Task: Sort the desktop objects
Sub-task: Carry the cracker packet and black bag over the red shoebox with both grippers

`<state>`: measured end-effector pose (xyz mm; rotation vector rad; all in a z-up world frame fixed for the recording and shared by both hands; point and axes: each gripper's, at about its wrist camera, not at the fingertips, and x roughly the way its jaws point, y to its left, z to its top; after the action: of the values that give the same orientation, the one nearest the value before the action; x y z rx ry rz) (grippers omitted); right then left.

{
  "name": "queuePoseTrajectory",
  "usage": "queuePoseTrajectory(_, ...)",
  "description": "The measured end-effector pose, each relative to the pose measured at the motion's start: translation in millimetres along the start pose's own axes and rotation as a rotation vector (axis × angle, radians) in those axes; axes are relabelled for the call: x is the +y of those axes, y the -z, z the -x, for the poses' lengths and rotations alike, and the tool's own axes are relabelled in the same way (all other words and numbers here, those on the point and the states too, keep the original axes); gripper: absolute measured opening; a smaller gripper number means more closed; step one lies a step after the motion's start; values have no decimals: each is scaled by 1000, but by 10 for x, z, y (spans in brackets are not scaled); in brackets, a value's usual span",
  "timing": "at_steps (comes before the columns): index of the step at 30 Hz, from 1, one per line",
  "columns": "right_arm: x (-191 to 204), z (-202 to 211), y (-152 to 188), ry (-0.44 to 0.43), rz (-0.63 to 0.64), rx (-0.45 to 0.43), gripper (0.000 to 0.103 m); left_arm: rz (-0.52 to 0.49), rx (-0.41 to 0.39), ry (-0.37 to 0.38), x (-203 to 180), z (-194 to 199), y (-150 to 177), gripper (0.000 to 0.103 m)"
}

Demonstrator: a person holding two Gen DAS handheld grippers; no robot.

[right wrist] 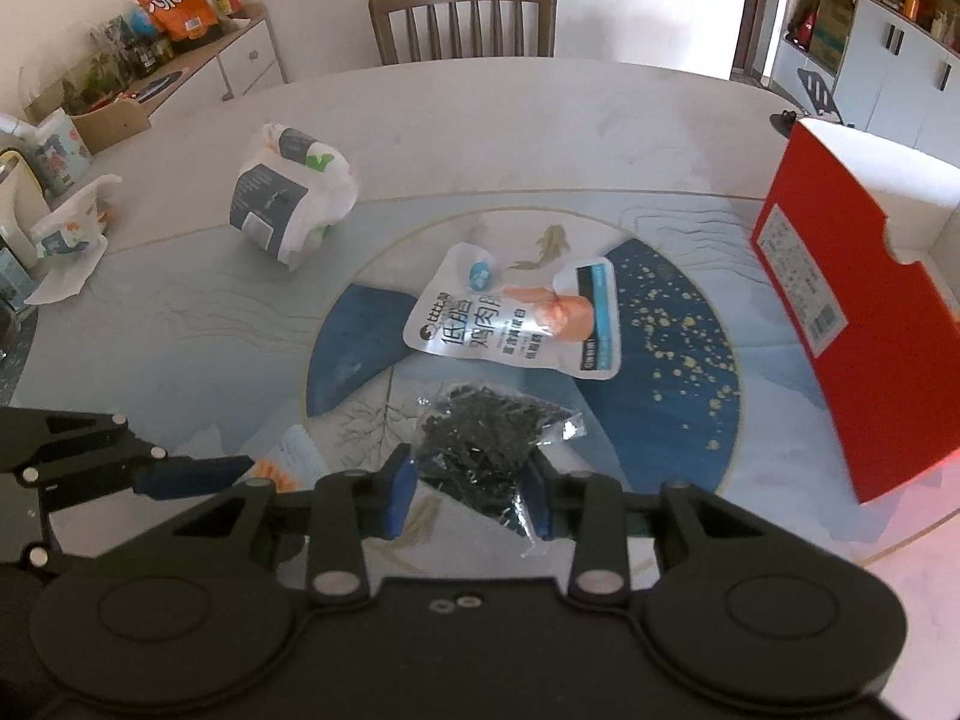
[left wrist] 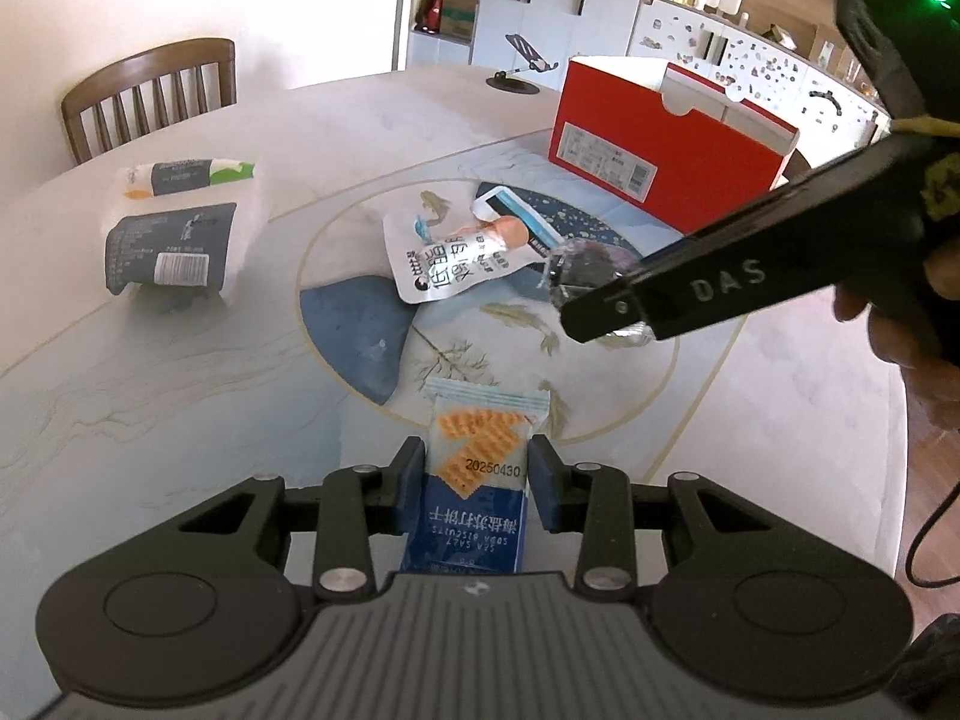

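Left gripper (left wrist: 477, 483): clamped on biscuit packet (left wrist: 480, 462), near counter (left wrist: 180, 372) edge.
Right gripper (right wrist: 468, 495): pinching dark snack bag (right wrist: 489, 444), mid-counter.
Risk: slippery film slips free.

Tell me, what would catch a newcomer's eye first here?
Probably the big red box, standing open at the right edge of the round table. Next, the two handheld tools: the left gripper clamps a blue cracker packet, and the right gripper is shut on a clear bag of dark bits. Between them a silver chicken pouch lies flat on the table's blue painted centre.
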<state>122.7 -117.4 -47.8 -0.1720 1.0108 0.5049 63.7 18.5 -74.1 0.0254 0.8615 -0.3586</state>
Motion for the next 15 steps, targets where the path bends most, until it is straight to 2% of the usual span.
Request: queuePoseTrajectory(15,-312,518,65,-17,16,-63,36,43,-45,1,-303,168,-376,35)
